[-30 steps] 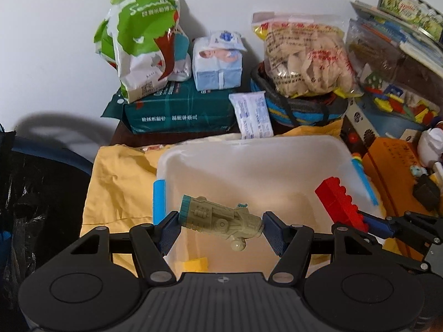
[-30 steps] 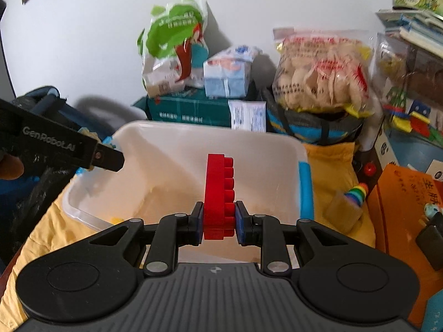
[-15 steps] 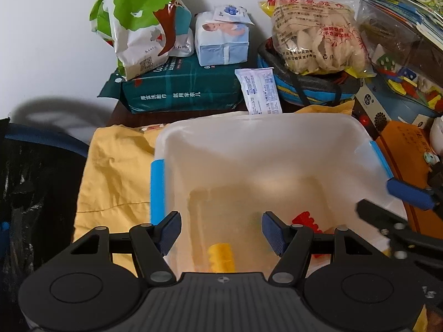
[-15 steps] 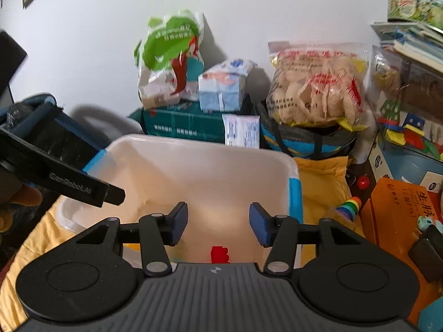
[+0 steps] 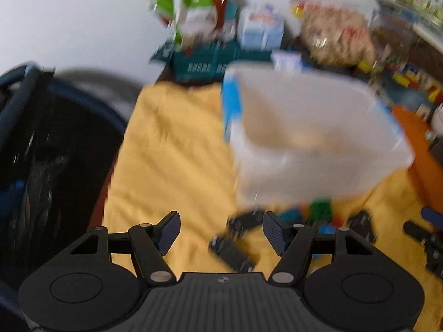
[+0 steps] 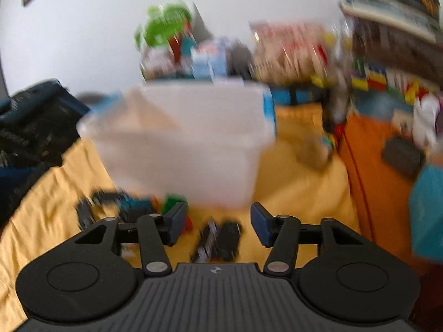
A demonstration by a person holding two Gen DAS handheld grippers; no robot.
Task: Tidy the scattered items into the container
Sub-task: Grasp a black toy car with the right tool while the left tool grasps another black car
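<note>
Both views are motion-blurred. The translucent white bin with blue handles (image 5: 318, 127) (image 6: 182, 144) stands on a yellow cloth (image 5: 171, 152). My left gripper (image 5: 221, 233) is open and empty, low over the cloth in front of the bin, above a black toy (image 5: 235, 246). My right gripper (image 6: 218, 224) is open and empty, above another black toy (image 6: 218, 240). Green, blue and red blocks (image 5: 318, 213) (image 6: 155, 204) lie at the bin's near wall. The bin's contents are hidden.
Bags and boxes (image 5: 210, 27) are stacked behind the bin against the wall. An orange box (image 6: 376, 171) and shelves of toys stand at the right. A black bag (image 5: 41, 144) lies at the left. The right gripper's tip shows in the left wrist view (image 5: 423, 235).
Both grippers dropped their toys into the bin, then pulled back and down to the cloth in front of it. Both jaws stay open. Loose toys are now in view.
</note>
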